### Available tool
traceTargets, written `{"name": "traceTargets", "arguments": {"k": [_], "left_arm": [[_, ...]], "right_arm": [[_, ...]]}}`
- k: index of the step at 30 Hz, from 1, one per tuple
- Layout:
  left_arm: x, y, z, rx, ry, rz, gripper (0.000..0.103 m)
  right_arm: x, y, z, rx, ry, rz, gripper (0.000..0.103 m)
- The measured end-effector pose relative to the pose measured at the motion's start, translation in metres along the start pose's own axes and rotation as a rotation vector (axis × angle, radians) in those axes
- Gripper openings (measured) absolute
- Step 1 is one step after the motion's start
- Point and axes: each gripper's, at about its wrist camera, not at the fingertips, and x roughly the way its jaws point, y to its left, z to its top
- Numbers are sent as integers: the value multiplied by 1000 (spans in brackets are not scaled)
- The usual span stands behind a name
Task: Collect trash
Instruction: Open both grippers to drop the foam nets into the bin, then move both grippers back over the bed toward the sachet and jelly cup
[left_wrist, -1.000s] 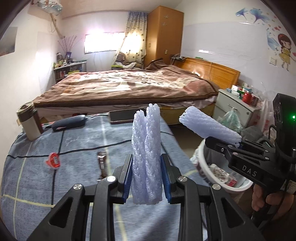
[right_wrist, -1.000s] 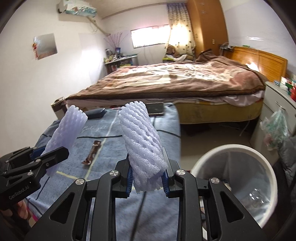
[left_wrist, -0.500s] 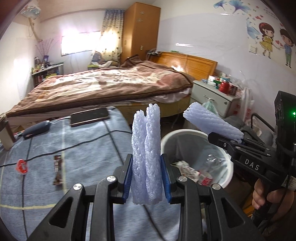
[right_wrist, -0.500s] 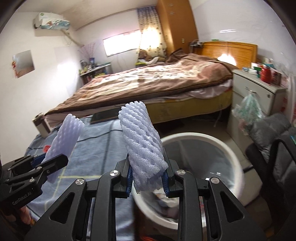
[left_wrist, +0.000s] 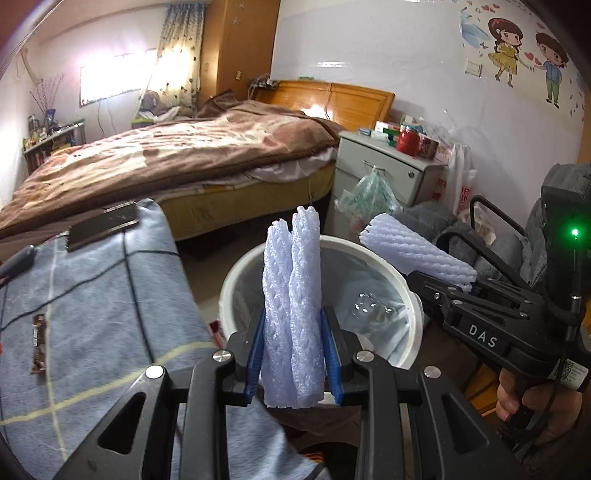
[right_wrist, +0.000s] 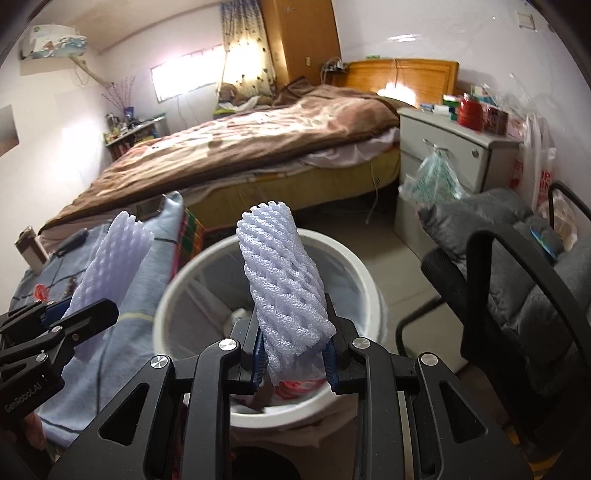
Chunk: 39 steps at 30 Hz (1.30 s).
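Swung off the blue blanket (left_wrist: 92, 295) and over to the white bin (right_wrist: 364, 275) — left gripper (left_wrist: 293, 354) and right gripper (right_wrist: 295, 356) now poised above its open mouth, foam nets aloft.

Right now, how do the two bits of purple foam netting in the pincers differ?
The left gripper's foam net is pressed flat and folded into two upright strips; the right gripper's foam net keeps a rounder tube shape. The left one stands straight between its pads, the right one leans to one side. Both are pale purple mesh sleeves, clamped near their lower ends and held by the white bin.
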Motion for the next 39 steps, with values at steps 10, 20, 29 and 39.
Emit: {"name": "traceTargets", "arguments": {"k": [10, 20, 29, 39], "left_arm": [[16, -9, -3, 2, 39, 4, 33], [15, 0, -6, -15, 45, 20, 61], [2, 13, -6, -47, 24, 22, 64], [-17, 31, -10, -78, -11, 46, 64]], "right_arm": [[11, -8, -9, -14, 67, -4, 28], [15, -6, -12, -10, 97, -13, 51], [9, 5, -11, -35, 77, -7, 54], [4, 23, -10, -46, 57, 3, 54]]}}
